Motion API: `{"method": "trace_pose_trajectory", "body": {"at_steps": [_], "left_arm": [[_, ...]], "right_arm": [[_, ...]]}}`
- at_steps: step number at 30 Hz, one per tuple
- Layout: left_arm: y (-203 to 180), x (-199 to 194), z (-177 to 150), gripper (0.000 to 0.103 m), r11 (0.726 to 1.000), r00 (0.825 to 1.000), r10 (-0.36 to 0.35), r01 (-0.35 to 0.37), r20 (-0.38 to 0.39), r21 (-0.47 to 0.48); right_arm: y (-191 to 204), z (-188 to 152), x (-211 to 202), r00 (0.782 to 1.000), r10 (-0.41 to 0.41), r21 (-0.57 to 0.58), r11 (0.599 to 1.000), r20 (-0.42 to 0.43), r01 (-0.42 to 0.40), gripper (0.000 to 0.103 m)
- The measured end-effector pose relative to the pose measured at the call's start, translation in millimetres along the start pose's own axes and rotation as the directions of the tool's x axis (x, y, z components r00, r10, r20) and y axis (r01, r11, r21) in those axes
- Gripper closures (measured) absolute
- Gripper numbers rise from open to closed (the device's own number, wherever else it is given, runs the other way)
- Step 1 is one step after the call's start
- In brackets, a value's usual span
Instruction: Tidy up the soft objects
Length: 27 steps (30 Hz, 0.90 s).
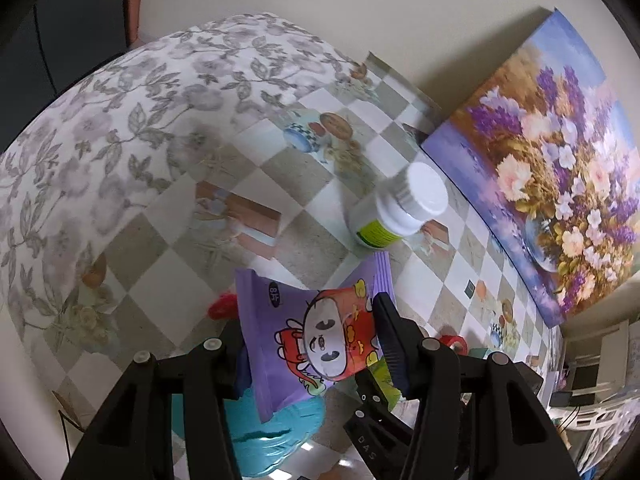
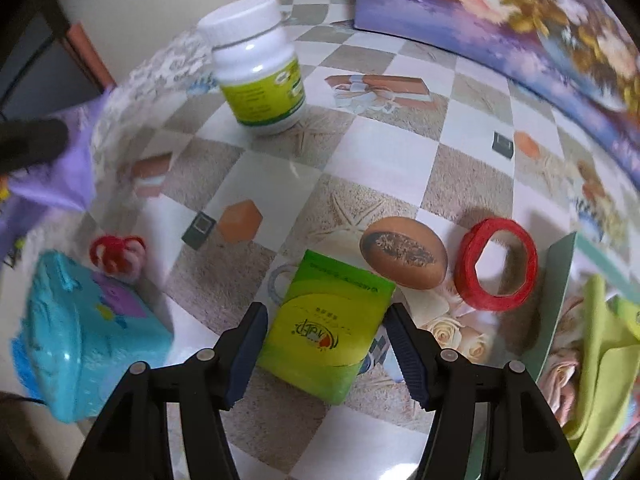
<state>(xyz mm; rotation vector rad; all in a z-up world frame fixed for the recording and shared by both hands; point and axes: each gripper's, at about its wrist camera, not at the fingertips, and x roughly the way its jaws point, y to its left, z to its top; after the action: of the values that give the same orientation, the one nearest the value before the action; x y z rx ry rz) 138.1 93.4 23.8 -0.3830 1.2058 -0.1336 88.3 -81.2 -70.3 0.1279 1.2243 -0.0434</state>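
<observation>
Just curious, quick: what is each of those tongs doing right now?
Left tongs: closed on the purple snack packet.
Right tongs: open, straddling the green box, not gripping it.

L gripper [image 1: 310,344] pointing down, fingers clamped on load; R gripper [image 2: 326,354] down, fingers apart.

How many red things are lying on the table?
2: a red tape ring right of the green box, and a small red fuzzy item beside the blue bag. Others may be hidden.

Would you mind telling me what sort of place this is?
Probably a home: a table under a printed checked cover, a flower painting leaning against the wall, and a floral cushion beside it.
</observation>
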Motion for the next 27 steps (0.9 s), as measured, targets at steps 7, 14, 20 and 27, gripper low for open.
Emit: {"method": "trace_pose_trajectory", "body": {"at_steps": [7,14,20,27], "left_arm": [[11,-9,1,0.048,0.998,0.999,-0.046,0.046,0.001,-0.034],[-3,-25,-6,0.048,0.993,0.993,-0.120,0.120,0.013,-0.002],[-28,-34,-21,0.048,0.984,0.986,-0.169,0.169,0.001,0.052],[-54,-35,-42,0.048,0.975,0.981,-0.194,0.195,-0.026,0.109]], "right_arm": [[-7,-6,-17,0.999,0.034,0.023,0.999,0.015,-0.034,0.044],[-35,-15,-62,0.994,0.052,0.105,0.992,0.092,-0.062,0.045],[-66,-29,-106,0.988,0.017,0.157,0.987,0.156,-0.041,0.052],[-102,-47,-123,0.986,-0.007,0.205,0.978,0.167,-0.028,0.061]]}}
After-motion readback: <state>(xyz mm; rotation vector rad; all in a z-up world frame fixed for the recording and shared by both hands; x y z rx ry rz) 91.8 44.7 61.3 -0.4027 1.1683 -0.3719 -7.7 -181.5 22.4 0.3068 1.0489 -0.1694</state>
